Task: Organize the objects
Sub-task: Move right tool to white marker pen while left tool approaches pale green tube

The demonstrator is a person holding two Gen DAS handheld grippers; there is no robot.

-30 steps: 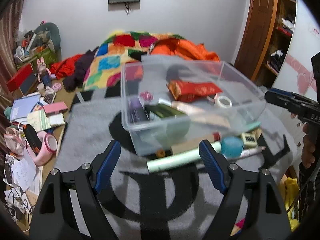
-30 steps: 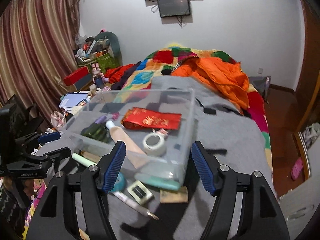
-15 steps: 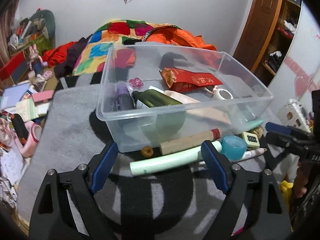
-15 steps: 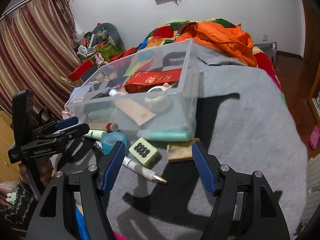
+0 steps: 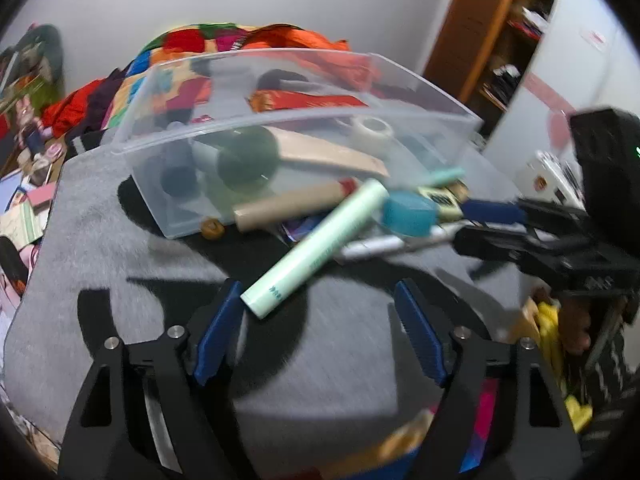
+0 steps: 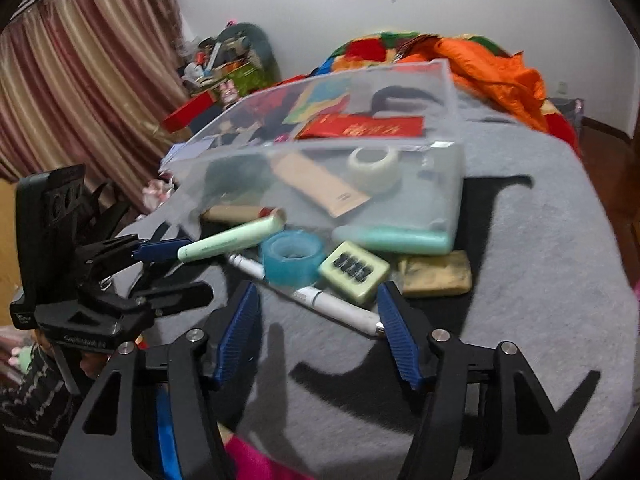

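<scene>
Lowered and brought closer since the earlier frame, both wide-open, empty units are recorded: left hand-held gripper nearest the mint tube, lying diagonally just ahead beside the clear bin; right hand-held gripper flanks the white marker.

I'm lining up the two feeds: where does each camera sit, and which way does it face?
Left wrist: rides the left hand-held gripper, facing the clear bin across the green tube; the right hand-held gripper enters at right.
Right wrist: rides the right hand-held gripper, facing the bin's other corner.
Shared: bin, tube, blue tape roll.
</scene>
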